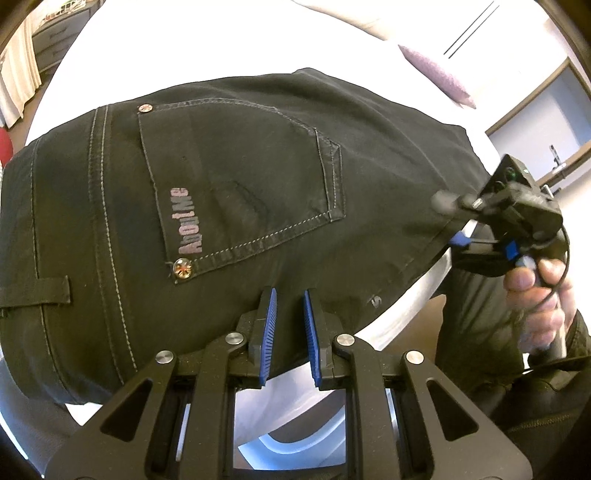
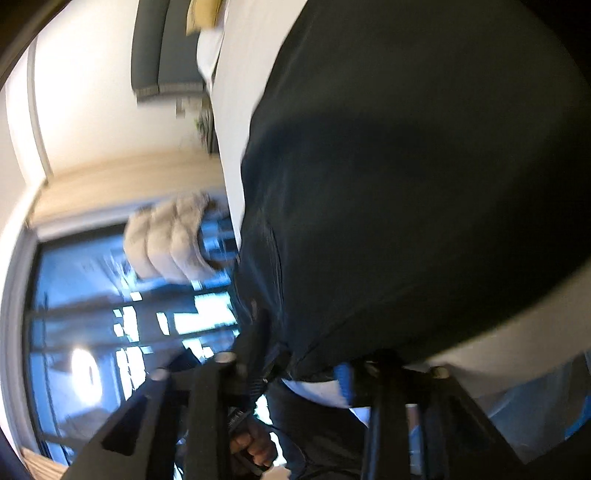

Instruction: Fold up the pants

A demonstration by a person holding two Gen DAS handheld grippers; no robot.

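Note:
Black jeans (image 1: 240, 184) lie folded on the white bed, back pocket up, with a pink logo on the pocket. My left gripper (image 1: 289, 293) hovers at the near edge of the jeans; its blue pads (image 1: 269, 325) stand a narrow gap apart with nothing pinched. My right gripper (image 1: 458, 242) sits at the right edge of the jeans, held by a hand (image 1: 535, 288). The right wrist view is blurred: the jeans (image 2: 406, 184) fill it, and dark fabric reaches down between the right gripper's (image 2: 306, 365) fingers. Whether the pads press on it is unclear.
The white sheet (image 1: 221, 37) stretches beyond the jeans, with a lilac pillow (image 1: 439, 74) at the far right. Grey drawers (image 1: 55, 29) and a curtain stand far left. The bed's near edge curves below my left gripper. A window (image 2: 92, 332) and a blurred hand (image 2: 170, 240) show in the right wrist view.

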